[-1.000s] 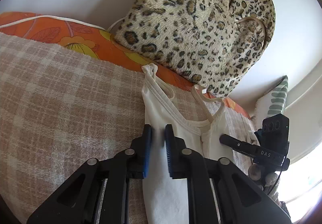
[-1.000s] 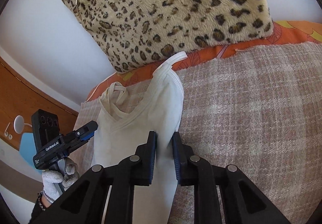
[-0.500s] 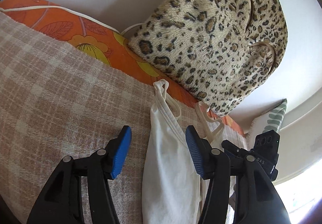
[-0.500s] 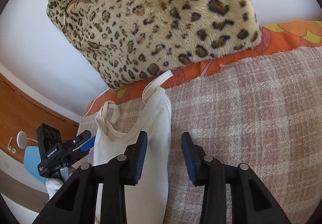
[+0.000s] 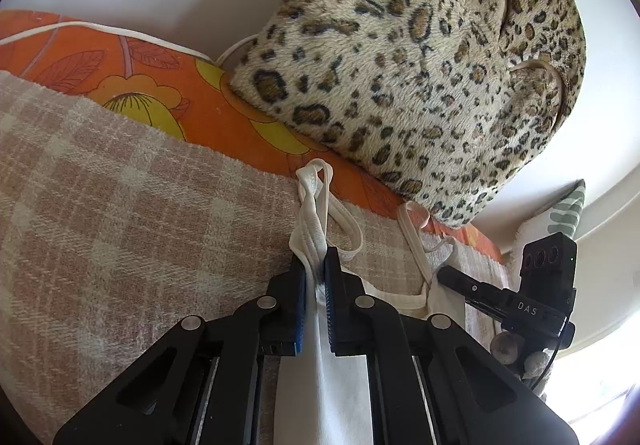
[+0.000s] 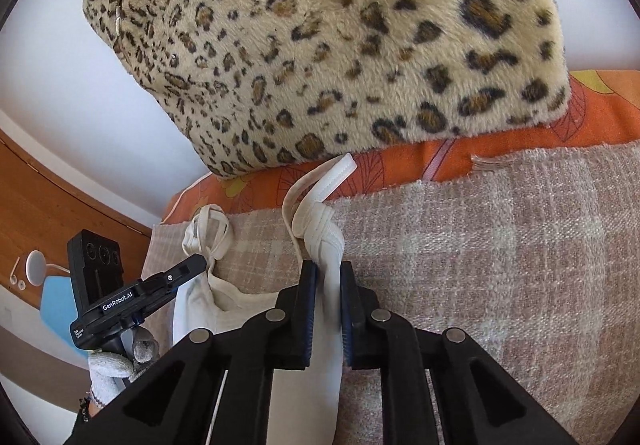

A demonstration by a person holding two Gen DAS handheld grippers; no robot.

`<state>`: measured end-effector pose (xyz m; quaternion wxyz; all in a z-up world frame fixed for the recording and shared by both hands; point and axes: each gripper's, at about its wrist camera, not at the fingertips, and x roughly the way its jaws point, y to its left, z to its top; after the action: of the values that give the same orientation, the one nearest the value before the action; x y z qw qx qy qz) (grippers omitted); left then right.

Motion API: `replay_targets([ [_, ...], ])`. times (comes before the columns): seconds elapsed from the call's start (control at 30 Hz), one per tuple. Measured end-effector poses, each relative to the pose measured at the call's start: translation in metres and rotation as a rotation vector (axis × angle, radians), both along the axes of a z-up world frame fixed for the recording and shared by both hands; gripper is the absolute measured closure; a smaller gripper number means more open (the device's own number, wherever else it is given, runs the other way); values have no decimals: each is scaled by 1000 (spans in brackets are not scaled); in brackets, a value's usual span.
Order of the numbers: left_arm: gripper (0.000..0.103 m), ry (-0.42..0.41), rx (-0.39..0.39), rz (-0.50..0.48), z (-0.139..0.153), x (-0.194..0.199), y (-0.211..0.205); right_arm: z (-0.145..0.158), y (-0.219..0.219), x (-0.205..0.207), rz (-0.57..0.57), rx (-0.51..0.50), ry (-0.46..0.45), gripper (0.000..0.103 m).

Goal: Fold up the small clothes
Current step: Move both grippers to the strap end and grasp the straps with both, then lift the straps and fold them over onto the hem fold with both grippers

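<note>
Left gripper (image 5: 315,277) pinches white camisole (image 5: 340,385); right gripper (image 6: 328,281) pinches it too.

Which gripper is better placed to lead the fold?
Neither clearly: left gripper and right gripper are each shut on one shoulder of the top, just below its straps. Probably move both together.

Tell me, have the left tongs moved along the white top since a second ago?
Yes. The left tongs have crept up the white top toward the leopard cushion, and now pinch it just below the shoulder strap.
</note>
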<state>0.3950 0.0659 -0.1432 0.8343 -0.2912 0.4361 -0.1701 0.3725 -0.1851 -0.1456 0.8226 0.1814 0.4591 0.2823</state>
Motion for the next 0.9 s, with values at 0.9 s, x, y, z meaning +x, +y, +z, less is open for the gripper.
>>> replay_targets([
  [0.9, 97, -183, -25, -41, 100, -85, 1, 113, -4, -100, 31, 50, -143, 100],
])
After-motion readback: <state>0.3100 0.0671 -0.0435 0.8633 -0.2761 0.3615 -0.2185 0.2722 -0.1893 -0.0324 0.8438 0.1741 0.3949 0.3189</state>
